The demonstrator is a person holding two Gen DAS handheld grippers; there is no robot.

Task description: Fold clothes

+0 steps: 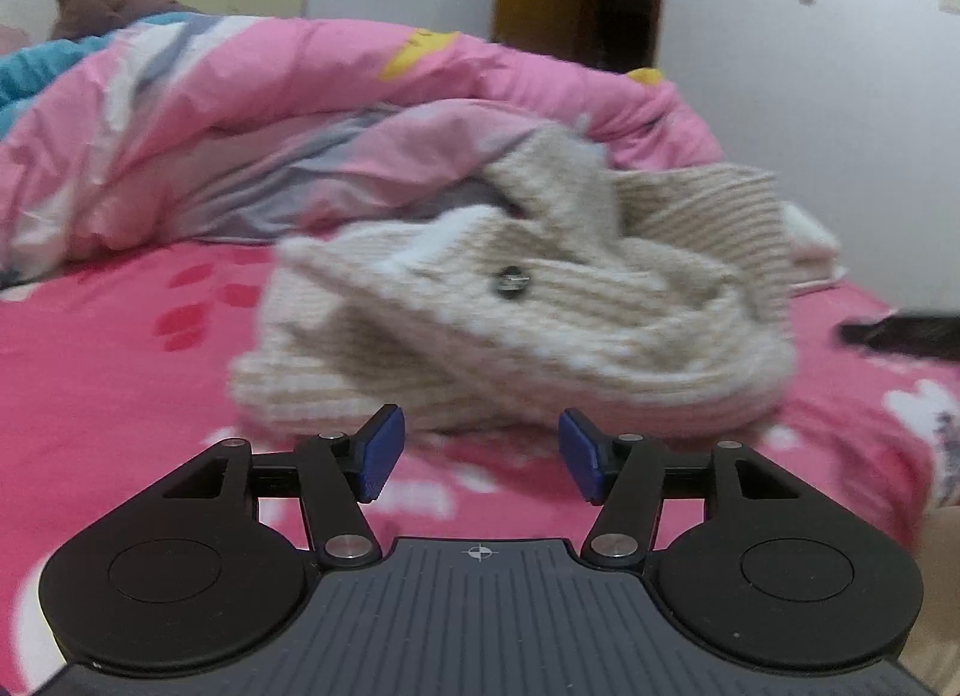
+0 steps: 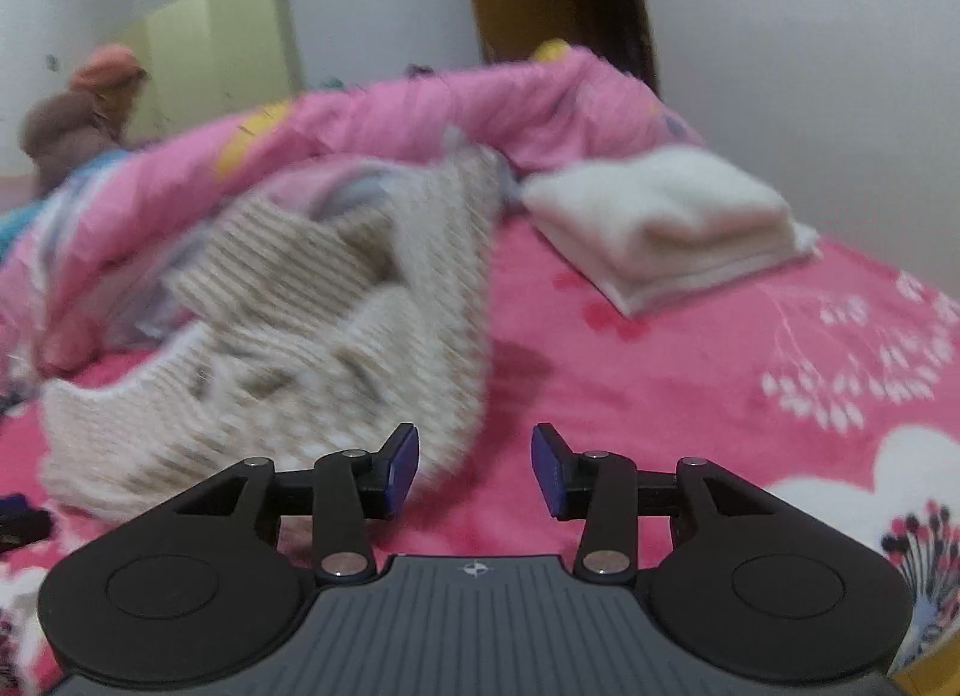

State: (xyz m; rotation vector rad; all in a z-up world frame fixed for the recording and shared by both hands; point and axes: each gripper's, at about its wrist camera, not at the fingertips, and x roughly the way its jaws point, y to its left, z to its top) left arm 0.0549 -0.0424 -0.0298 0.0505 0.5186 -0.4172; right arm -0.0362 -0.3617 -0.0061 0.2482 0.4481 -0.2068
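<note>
On the pink bedsheet (image 2: pixel 690 372), the crumpled beige knitted sweater (image 1: pixel 510 324) lies blurred at frame centre just beyond the left gripper (image 1: pixel 480 456), spread wide and empty, while the right gripper (image 2: pixel 474 471), likewise agape, hovers by what looks like its hem, a folded white garment (image 2: pixel 666 216) upper right.

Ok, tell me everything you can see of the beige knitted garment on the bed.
The beige knitted garment is a chunky ribbed knit, beige flecked with white, with one dark round button showing. It lies crumpled in an unfolded heap on the pink floral bedsheet, its far side resting against the pink quilt. A folded white item lies apart from it. Both the left gripper and the right gripper are open just short of its near edge, gripping nothing. Motion blur hides finer detail.
</note>
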